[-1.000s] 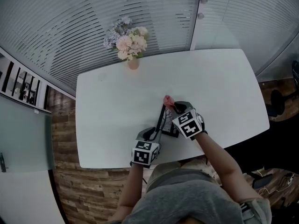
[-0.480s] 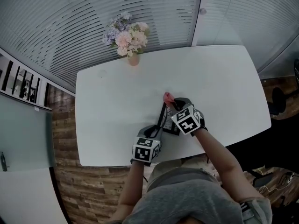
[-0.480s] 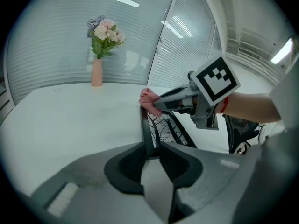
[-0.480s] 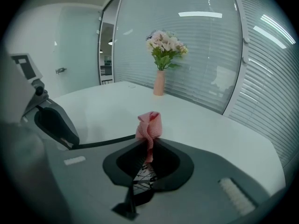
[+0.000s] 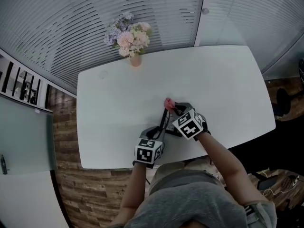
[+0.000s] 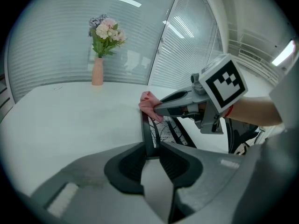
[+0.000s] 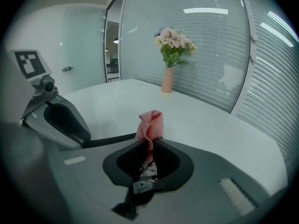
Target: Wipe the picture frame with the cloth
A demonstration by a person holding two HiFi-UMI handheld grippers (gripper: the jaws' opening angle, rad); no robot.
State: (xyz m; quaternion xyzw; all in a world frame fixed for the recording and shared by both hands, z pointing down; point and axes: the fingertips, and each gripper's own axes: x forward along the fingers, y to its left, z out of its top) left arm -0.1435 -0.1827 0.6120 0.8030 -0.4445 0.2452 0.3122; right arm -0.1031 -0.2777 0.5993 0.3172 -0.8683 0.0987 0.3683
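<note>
Big white rounded table (image 5: 118, 99) fills the head view; its near edge is cut off by the person's grey-clad torso (image 5: 190, 203). A black-rimmed picture frame (image 6: 161, 132) w/ a black-and-white patterned face stands on edge near the table's front. In the head view both tools mostly cover it, so its tilt can't be judged there. A pink vase (image 5: 135, 61) of pastel flowers stands well apart at the far edge. The left gripper (image 6: 152, 148) is clamped on the frame's near black rim, and the frame's lower part is hidden behind its jaws. The right gripper (image 7: 150, 141) has its jaws closed on a small bunched pink cloth (image 7: 150, 122), which touches the frame's top far corner. Only a sliver of the patterned face shows thru the gap below.
</note>
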